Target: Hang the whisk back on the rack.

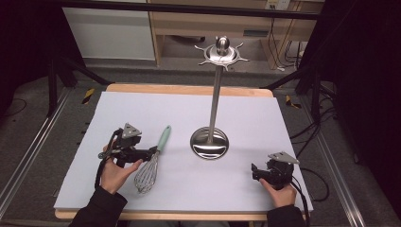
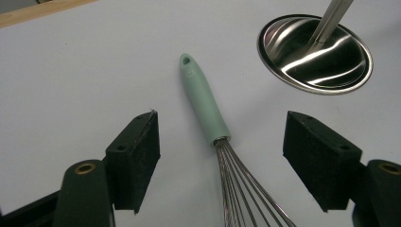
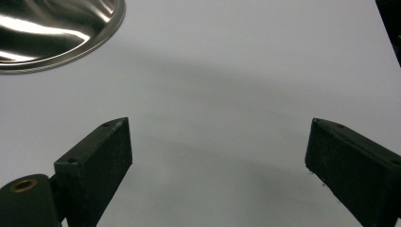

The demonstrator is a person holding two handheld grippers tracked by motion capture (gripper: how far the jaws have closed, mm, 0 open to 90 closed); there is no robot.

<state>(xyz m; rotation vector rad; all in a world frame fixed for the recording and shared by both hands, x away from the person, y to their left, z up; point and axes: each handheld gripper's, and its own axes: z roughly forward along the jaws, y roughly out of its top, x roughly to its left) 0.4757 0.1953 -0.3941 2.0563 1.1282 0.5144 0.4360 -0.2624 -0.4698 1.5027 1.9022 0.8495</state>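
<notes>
On the near-left part of the desk (image 1: 189,189): one whisk (image 1: 150,165), mint handle pointing far-right, wire head toward me, lying flat and not yet lifted.

Left tongs (image 1: 153,150): jaws wide apart, hovering just beside the whisk where handle meets wires; in the left gripper view the whisk (image 2: 208,118) lies between the jaws, untouched by either. I judge the grasp is about to begin; nothing is gripped so far.

Right tongs (image 1: 254,171): jaws apart, nothing between them, resting near the right edge, well apart from the whisk.

Centre of the desk: steel hanging stand (image 1: 215,94), round base, upright pole, hooked crown, every hook bare. Hanging the whisk there, if that is the aim, remains wholly undone.

Not legible: the far ends of the whisk's wires, cut off in the left gripper view; the stand's hooks are too small to count.
</notes>
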